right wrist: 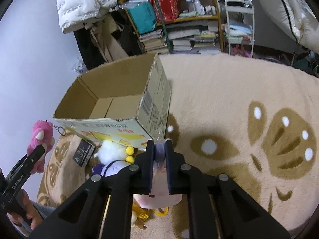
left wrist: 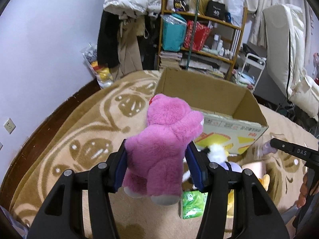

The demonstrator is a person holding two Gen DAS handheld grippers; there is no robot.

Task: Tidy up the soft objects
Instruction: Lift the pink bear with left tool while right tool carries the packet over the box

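Observation:
My left gripper (left wrist: pixel 156 160) is shut on a pink plush bear (left wrist: pixel 165 139) and holds it in the air, just left of and in front of an open cardboard box (left wrist: pixel 235 133). The bear also shows in the right wrist view (right wrist: pixel 40 141), with a key chain on its head. My right gripper (right wrist: pixel 160 152) is shut on a clear-wrapped soft item (right wrist: pixel 159 153), with a pale pink part (right wrist: pixel 159 198) below the jaws. It hangs near the box's front right corner (right wrist: pixel 151 107). A white duck plush (right wrist: pixel 111 155) lies in front of the box.
A tan patterned blanket (right wrist: pixel 229 103) covers the surface. A dark packet (right wrist: pixel 83 153), a green packet (left wrist: pixel 192 204) and yellow items (right wrist: pixel 143 215) lie by the duck. A cluttered shelf (left wrist: pixel 201 29), hanging coats (left wrist: pixel 119 39) and a white cart (right wrist: pixel 240 27) stand behind.

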